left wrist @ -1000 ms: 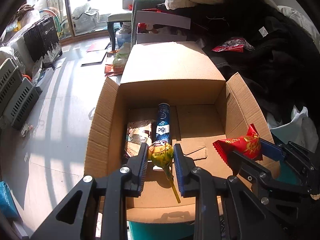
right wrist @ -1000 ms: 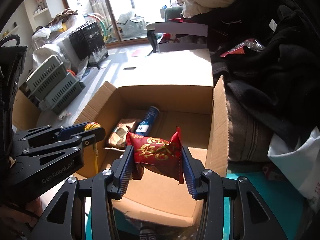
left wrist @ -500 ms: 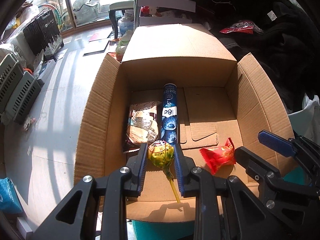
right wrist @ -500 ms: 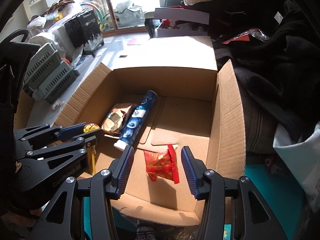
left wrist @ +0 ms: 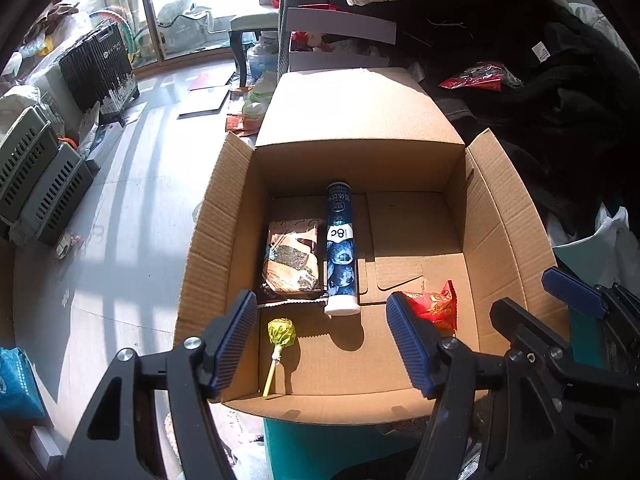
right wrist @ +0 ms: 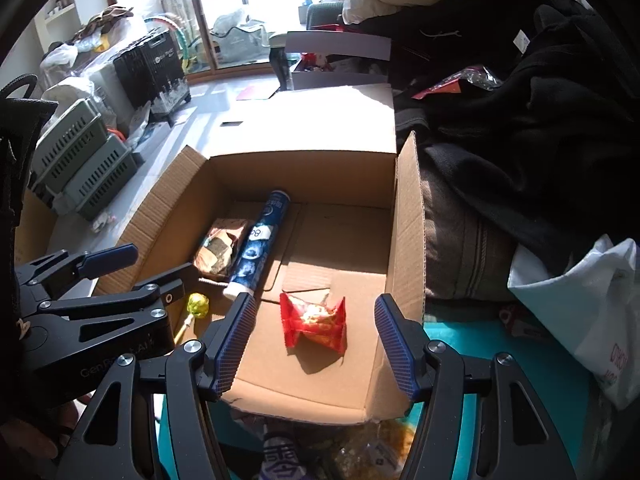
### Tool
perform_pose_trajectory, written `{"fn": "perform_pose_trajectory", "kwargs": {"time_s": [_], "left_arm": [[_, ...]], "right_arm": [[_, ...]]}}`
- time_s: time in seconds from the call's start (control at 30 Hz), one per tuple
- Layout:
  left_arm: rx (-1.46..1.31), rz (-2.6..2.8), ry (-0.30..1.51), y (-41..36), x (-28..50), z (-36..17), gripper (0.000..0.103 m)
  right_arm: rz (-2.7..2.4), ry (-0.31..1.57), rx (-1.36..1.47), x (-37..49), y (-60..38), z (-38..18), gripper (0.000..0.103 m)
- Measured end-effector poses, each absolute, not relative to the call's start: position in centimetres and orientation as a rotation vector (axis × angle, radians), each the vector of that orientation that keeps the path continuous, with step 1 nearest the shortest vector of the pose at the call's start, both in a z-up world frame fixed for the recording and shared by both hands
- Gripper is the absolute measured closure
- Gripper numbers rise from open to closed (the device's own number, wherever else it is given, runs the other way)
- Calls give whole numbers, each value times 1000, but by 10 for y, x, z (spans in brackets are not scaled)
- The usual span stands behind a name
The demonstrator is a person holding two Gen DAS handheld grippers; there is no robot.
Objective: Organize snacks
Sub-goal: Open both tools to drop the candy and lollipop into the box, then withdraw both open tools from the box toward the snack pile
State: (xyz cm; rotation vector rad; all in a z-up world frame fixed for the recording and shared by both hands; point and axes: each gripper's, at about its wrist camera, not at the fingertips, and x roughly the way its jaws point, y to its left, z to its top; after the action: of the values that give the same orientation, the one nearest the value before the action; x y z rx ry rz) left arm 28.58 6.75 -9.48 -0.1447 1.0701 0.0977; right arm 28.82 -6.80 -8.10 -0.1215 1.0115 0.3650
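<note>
Lollipop (left wrist: 281, 332) lies in box (left wrist: 224, 216) between my opening left gripper (left wrist: 322, 346) fingers, untouched; red packet (right wrist: 314, 320) likewise between my opening right gripper (right wrist: 316, 346).

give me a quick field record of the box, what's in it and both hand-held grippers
container: open cardboard box, flaps up
contents: lollipop, blue tube, brown snack packet, red snack packet, all lying on the box floor
left hand-held gripper: jaws opening, nothing gripped, lollipop lying loose below
right hand-held gripper: jaws opening, nothing gripped, red packet lying loose below
outside box: dark clothes on the right
</note>
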Motion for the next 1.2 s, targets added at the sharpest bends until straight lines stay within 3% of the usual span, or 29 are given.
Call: {"fn": "perform_pose_trajectory", "kwargs": {"time_s": [0.67,1.2], "left_arm": [[-175,87,842,66,219,42,37],[-111,52,673,46,128,124,37]], "right_arm": [[386,775,-116,230,-83,51,41],[393,629,-115,144,-104,123,32]]}}
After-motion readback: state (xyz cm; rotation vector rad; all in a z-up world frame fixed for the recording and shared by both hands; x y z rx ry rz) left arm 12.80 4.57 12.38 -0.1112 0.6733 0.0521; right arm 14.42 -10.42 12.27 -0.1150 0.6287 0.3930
